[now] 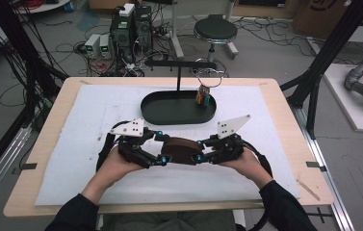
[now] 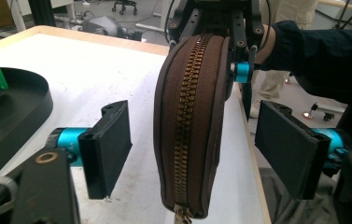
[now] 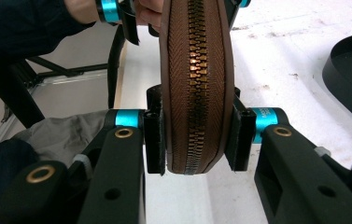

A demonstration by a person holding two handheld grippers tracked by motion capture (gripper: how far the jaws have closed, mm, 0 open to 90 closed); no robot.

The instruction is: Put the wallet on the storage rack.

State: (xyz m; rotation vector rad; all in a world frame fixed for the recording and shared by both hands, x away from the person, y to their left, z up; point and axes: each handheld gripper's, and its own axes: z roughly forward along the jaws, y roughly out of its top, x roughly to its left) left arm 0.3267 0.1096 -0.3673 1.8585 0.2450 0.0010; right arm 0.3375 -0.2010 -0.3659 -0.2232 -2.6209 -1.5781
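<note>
1. the brown zip pouch [image 1: 181, 150] is off the table, held in the air between the two grippers, on the person's side of the black oval tray [image 1: 178, 108] and apart from it.

2. the right gripper [image 3: 197, 140] has both pads clamped on the two flat sides of the pouch, near one end; in the right gripper view the pads press into the fabric, so this grip carries the pouch.

3. the left gripper [image 2: 192, 149] stands wide, its pads [image 2: 110, 144] clear of the pouch on either side; the pouch passes through the gap without touching them. no grip on this side yet.

4. the zipper [image 2: 187, 121] runs along the curved edge and looks fully closed along all that shows; the pull tab [image 2: 182, 215] sits at the end nearest the left gripper, at the bottom of the left gripper view.

5. judged done: the pouch is picked up and steadied by one gripper, with the zipper edge turned toward both cameras.

6. judged left: the left gripper has to close on something, most likely the pull tab or the near end of the pouch; then the zipper has to be drawn open along the curve. none of that has begun.

7. beyond the tray a key ring with coloured tags [image 1: 203, 95] hangs from a black stand [image 1: 179, 64] over the tray's right end, well away from the pouch.

8. the white mat [image 1: 97, 110] around the tray is bare below the pouch.
</note>
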